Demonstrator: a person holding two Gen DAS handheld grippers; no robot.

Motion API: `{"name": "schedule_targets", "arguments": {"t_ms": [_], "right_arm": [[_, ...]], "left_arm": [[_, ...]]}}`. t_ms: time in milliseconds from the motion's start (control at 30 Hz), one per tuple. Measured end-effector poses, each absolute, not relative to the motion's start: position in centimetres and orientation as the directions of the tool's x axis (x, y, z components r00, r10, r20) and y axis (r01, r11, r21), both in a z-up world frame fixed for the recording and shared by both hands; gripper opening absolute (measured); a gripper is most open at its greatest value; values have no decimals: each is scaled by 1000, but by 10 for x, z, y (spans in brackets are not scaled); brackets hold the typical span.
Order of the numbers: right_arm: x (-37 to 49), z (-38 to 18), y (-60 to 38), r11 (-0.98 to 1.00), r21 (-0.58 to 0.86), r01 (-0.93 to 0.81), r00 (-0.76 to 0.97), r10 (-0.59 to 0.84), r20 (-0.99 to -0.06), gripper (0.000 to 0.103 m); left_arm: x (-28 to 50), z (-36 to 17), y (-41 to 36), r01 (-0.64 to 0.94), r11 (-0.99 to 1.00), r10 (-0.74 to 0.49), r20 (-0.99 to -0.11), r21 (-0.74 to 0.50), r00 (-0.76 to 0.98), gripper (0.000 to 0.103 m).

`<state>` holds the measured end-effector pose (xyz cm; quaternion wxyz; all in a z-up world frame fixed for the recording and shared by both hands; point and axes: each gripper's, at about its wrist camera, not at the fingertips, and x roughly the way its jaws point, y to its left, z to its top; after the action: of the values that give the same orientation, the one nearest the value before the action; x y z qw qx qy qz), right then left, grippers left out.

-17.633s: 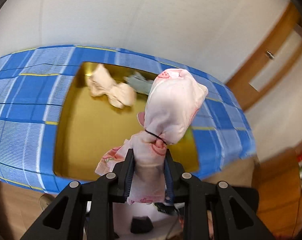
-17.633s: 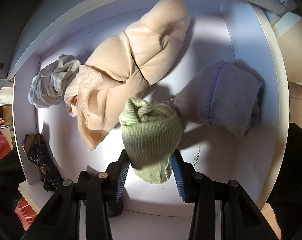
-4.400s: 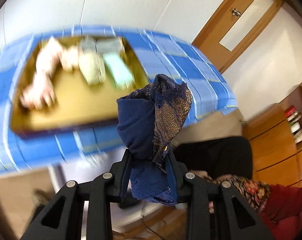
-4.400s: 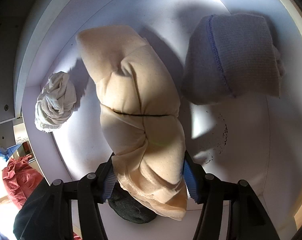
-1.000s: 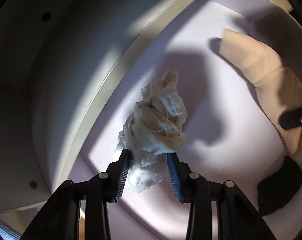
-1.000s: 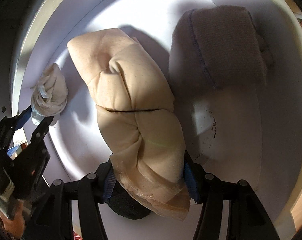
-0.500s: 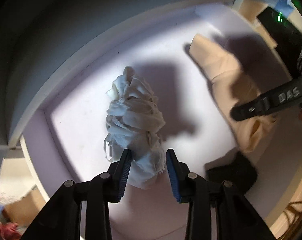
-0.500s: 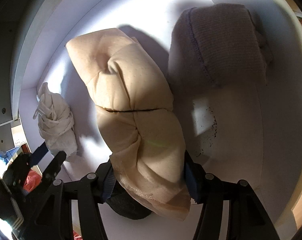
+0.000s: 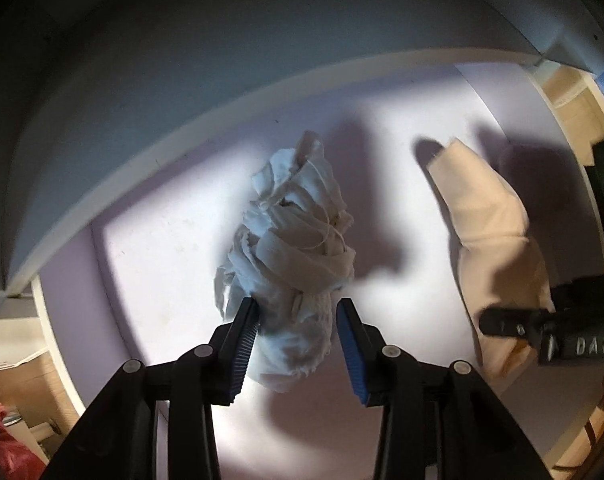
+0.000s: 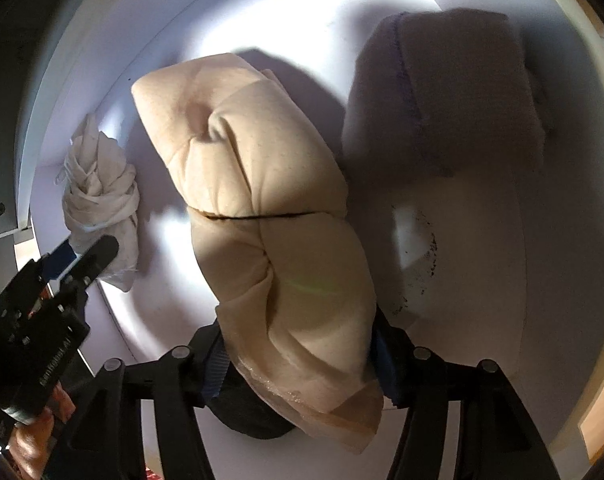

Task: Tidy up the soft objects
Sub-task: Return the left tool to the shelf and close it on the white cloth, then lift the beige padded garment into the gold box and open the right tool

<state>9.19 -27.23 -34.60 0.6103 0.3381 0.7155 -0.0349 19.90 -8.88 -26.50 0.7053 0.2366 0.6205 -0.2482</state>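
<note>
A white knotted cloth bundle [image 9: 298,240] lies on the pale floor of a white drawer [image 9: 162,264], near its left wall. My left gripper [image 9: 296,308] points down and is shut on the bundle's near end. The right wrist view shows the same bundle [image 10: 102,196] and the left gripper [image 10: 86,252] at the left edge. My right gripper [image 10: 298,344] is shut on a big beige padded bundle [image 10: 270,220], tied across its middle by a thin dark band. One finger [image 9: 514,322] of the right gripper shows against that beige bundle [image 9: 490,232] in the left wrist view.
A grey knit bundle [image 10: 454,92] sits at the drawer's far right. A dark bundle [image 10: 254,412] lies under the beige one's near end. Dark specks [image 10: 426,264] dot the drawer floor. A hand [image 10: 34,436] holds the left gripper at the lower left.
The left gripper has rolled and shifted a little along the drawer's left side, carrying the white bundle with it. The right gripper and the beige bundle have kept still.
</note>
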Motion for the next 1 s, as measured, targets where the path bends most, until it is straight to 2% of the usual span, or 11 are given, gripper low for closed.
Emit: {"name": "schedule_targets", "arguments": {"t_ms": [67,267,367,500,600,700,867,1000], "right_arm": [[93,-345,-273,769,363,526,-25,441,-897,60],[94,-342,-269,768,362,529,-25,441,-897,60],[94,-341,-269,764,364,533,-25,444,-896,60],[93,-342,-273,763,366,532,-24,446,-895,60],[92,-342,-273,764,367,531,-23,446,-895,60],[93,-341,-272,771,370,518,-22,445,-895,57],[96,-333,-271,766,393,508,0,457,-890,49],[96,-320,-271,775,405,486,16,455,-890,44]], "left_arm": [[191,-271,-81,656,755,-62,-995,3,76,34],[165,-260,-63,663,746,-90,-996,-60,11,34],[163,-251,-64,654,754,-110,-993,-62,32,40],[168,-248,-83,631,773,-114,-992,-60,45,42],[189,-257,-94,623,782,-69,-995,-10,72,44],[187,-264,-91,613,790,-50,-996,9,79,44],[182,-269,-70,566,822,-98,-995,-61,34,37],[197,-283,-71,513,852,-127,-992,-103,13,35]]}}
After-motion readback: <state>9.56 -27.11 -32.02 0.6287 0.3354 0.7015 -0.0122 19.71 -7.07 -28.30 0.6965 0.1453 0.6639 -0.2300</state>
